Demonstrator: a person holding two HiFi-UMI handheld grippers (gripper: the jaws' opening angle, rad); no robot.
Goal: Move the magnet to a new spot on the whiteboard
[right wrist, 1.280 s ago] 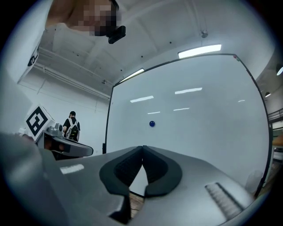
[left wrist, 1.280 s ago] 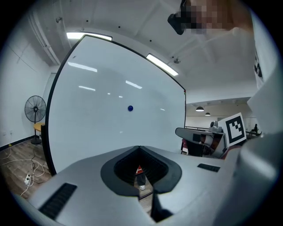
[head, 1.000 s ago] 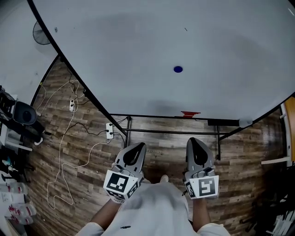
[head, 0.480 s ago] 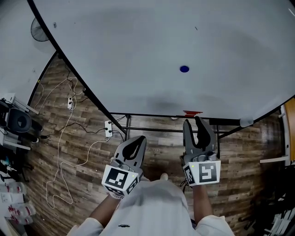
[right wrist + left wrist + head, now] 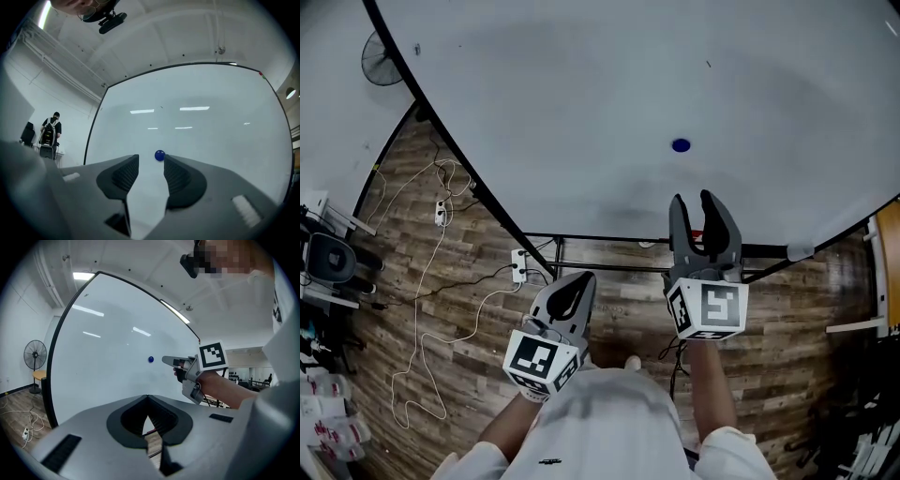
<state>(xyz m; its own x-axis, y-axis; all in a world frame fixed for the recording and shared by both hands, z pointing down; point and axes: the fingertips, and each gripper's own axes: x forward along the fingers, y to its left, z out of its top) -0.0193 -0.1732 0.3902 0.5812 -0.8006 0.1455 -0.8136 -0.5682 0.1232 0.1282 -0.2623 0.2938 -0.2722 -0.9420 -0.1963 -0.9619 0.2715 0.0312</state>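
One blue magnet is seen stuck on the whiteboard, untouched. The reach is judged to be in hand: the right gripper is pointed at it, well short, its jaws just opened wide with nothing between them. The left gripper is held low, jaws together and empty. Next, the spread jaws must be brought around the magnet and closed before it is carried elsewhere

Our left claw and right claw are grey plastic with dark ribbed pads inside. Each carries a white cube printed with black square markers. We wear a white short-sleeved top.
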